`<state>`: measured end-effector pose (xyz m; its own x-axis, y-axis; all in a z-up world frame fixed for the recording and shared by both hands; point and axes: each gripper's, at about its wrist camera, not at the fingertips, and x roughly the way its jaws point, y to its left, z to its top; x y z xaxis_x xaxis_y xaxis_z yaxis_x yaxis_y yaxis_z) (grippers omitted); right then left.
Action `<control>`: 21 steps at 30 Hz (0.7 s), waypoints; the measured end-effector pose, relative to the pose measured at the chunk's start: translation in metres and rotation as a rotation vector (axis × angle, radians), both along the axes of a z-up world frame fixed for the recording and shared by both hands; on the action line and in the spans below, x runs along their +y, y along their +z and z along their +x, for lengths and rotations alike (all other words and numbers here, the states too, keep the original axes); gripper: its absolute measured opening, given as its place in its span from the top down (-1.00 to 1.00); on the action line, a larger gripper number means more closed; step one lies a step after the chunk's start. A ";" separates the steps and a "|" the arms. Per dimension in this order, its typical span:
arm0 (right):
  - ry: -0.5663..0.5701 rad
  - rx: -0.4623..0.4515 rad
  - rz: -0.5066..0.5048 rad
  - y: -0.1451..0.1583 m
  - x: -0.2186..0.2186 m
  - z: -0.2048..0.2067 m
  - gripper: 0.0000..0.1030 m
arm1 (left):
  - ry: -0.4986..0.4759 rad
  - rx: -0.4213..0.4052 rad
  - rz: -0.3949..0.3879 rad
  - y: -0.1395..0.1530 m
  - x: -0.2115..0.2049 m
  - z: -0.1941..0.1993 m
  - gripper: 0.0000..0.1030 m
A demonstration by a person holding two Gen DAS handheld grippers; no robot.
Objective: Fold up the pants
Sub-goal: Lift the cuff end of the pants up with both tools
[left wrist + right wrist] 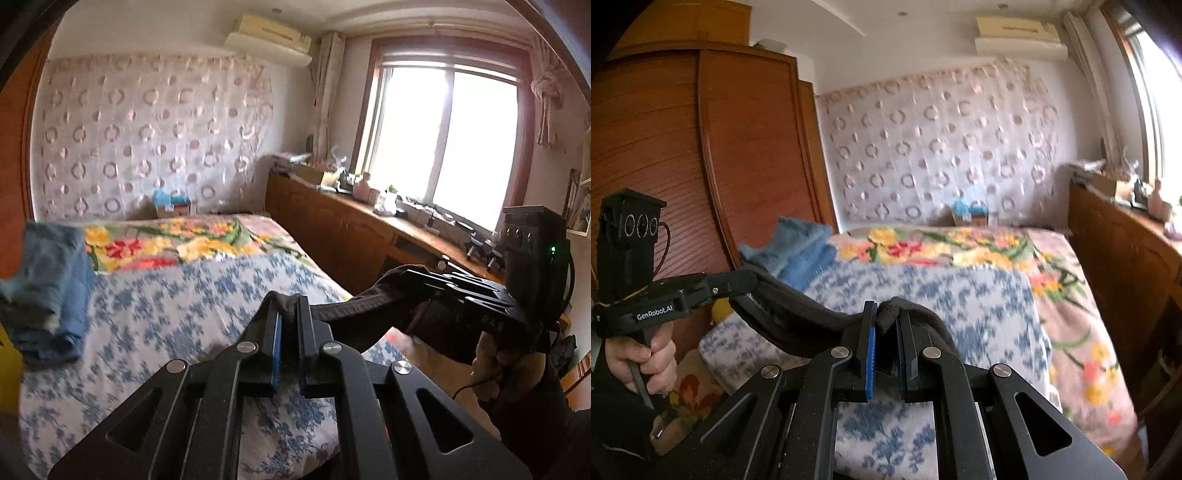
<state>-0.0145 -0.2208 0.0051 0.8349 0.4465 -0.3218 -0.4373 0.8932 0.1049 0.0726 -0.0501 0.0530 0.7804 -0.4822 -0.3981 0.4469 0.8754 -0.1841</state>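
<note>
Left wrist view: the left gripper [290, 306] is clamped on the waistband of the dark pants [354, 306], held above the bed [177, 295], likely for spreading.

Right wrist view: the right gripper [886, 317] is clamped on the other end, so the band hangs between the 2.

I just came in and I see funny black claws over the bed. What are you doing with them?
A person is holding a black two-finger gripper in each hand to fold pants. The left gripper and the right gripper are each shut on the dark fabric waistband of the pants, which stretches between them above the blue-and-white flowered bedsheet. A folded blue cloth pile sits at the bed's edge.
</note>
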 end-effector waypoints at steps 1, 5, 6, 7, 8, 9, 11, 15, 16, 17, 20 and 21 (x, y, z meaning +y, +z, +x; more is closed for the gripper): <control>0.007 -0.009 0.000 0.006 0.001 -0.001 0.83 | 0.004 -0.009 -0.003 0.003 0.003 0.000 0.86; 0.030 -0.051 -0.010 0.021 0.007 -0.007 0.83 | 0.023 -0.052 -0.009 0.021 0.014 -0.004 0.86; 0.037 -0.059 -0.009 0.024 0.008 -0.008 0.83 | 0.027 -0.063 -0.012 0.025 0.017 -0.006 0.86; 0.044 -0.066 -0.003 0.026 0.007 -0.011 0.83 | 0.030 -0.070 -0.015 0.028 0.020 -0.007 0.86; 0.050 -0.072 0.000 0.027 0.007 -0.013 0.83 | 0.033 -0.080 -0.017 0.032 0.022 -0.010 0.86; 0.055 -0.082 -0.001 0.029 0.008 -0.014 0.83 | 0.038 -0.091 -0.019 0.036 0.025 -0.012 0.86; 0.065 -0.097 0.001 0.029 0.007 -0.016 0.83 | 0.043 -0.102 -0.023 0.040 0.029 -0.013 0.86; 0.075 -0.110 -0.001 0.019 0.004 -0.007 0.83 | 0.061 -0.111 -0.014 0.040 0.035 -0.009 0.86; 0.078 -0.108 -0.002 0.015 0.004 0.000 0.83 | 0.066 -0.106 -0.014 0.038 0.037 -0.005 0.86; 0.081 -0.105 -0.006 0.008 0.004 0.007 0.83 | 0.074 -0.098 -0.009 0.034 0.038 0.002 0.86; 0.073 -0.095 -0.018 0.006 0.009 0.018 0.83 | 0.088 -0.078 0.017 0.027 0.040 0.021 0.86; 0.065 -0.093 -0.027 0.006 0.011 0.026 0.83 | 0.098 -0.073 0.026 0.025 0.040 0.031 0.86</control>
